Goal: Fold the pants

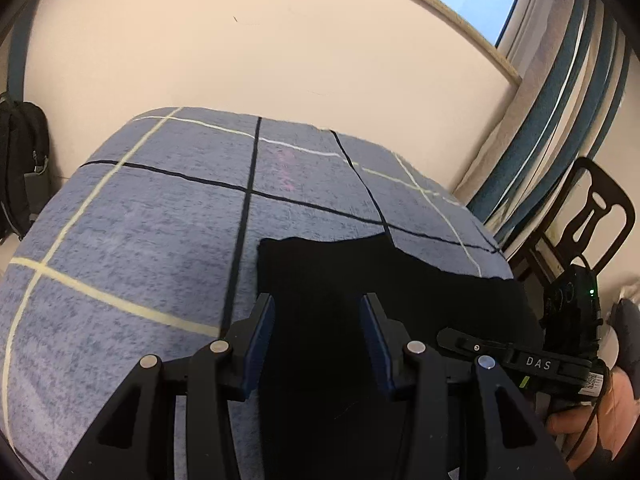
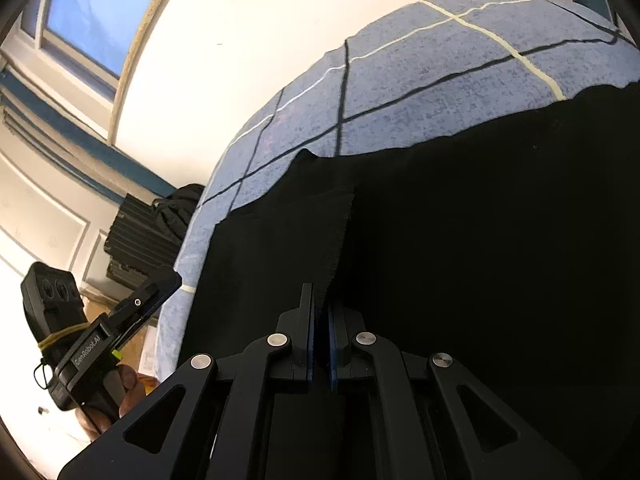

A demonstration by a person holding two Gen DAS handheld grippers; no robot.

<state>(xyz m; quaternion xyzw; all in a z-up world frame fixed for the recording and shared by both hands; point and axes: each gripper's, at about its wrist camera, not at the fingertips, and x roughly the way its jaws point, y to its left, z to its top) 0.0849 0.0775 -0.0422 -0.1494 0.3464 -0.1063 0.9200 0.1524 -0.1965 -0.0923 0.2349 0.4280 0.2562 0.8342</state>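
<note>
The black pants lie on a blue-grey checked bedspread. In the left wrist view my left gripper is open, its blue-padded jaws standing apart just above the pants near their left edge. The right gripper's body shows at the right, held in a hand. In the right wrist view my right gripper is shut on a raised fold of the pants, which stands up as a ridge from the cloth. The left gripper's body shows at the left.
The bed stands against a cream wall. A black backpack hangs at the left. A dark wooden chair and striped curtain stand right of the bed. Dark bags sit by the bed's far side.
</note>
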